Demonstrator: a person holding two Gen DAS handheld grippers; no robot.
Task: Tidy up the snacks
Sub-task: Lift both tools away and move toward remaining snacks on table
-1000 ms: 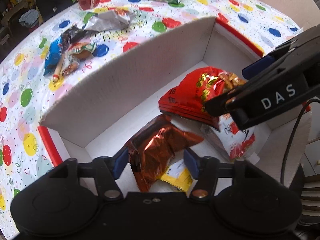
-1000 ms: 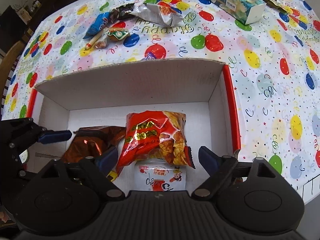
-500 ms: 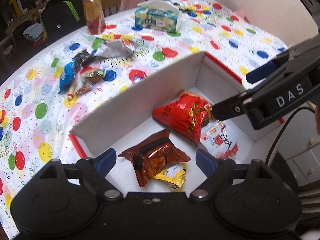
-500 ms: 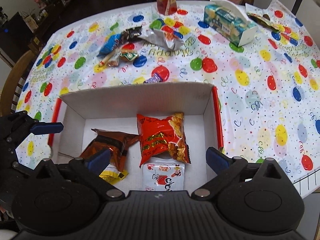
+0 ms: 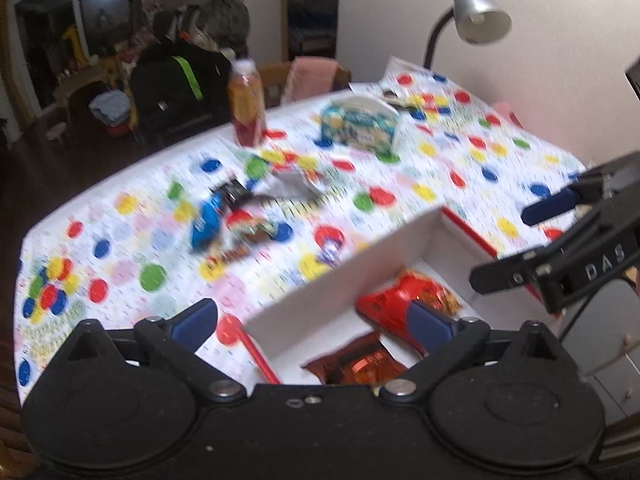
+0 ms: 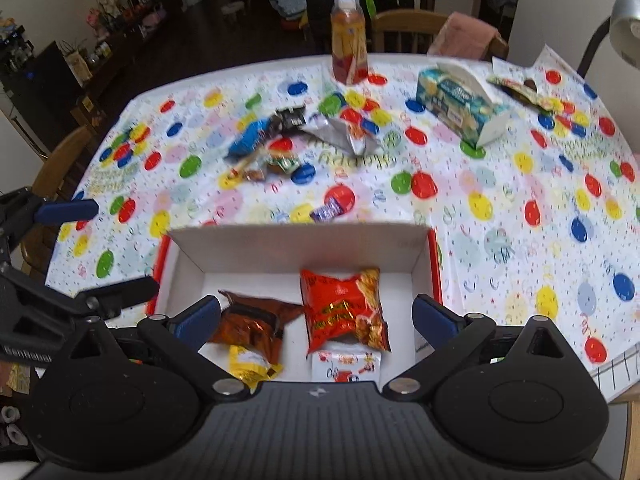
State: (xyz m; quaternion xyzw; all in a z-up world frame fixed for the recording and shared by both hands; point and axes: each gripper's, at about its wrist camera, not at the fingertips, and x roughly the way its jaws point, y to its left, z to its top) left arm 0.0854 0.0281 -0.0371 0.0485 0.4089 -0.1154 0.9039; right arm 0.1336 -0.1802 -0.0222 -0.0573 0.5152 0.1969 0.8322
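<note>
A white cardboard box (image 6: 296,246) with red outer sides sits at the table's near edge. Inside lie a red snack bag (image 6: 342,306), a brown foil bag (image 6: 256,322), a yellow packet (image 6: 248,362) and a white packet (image 6: 348,364). Loose snacks lie beyond the box: a blue packet (image 6: 248,142), a silver wrapper (image 6: 344,136), small candies (image 6: 280,164) and a purple candy (image 6: 328,211). My right gripper (image 6: 316,318) hangs open above the box, empty. My left gripper (image 5: 316,320) is open and empty, raised over the box's left corner (image 5: 256,322).
A drink bottle (image 6: 349,40) stands at the far edge, a tissue box (image 6: 460,106) at the far right, a wrapper (image 6: 520,88) behind it. Chairs (image 6: 404,30) ring the table. A desk lamp (image 5: 476,16) stands at the right. The balloon-print tablecloth (image 6: 520,200) covers the table.
Both grippers have risen and pulled back from the box, so more of the table shows. The left gripper let the brown foil bag lie in the box and opened wider.
</note>
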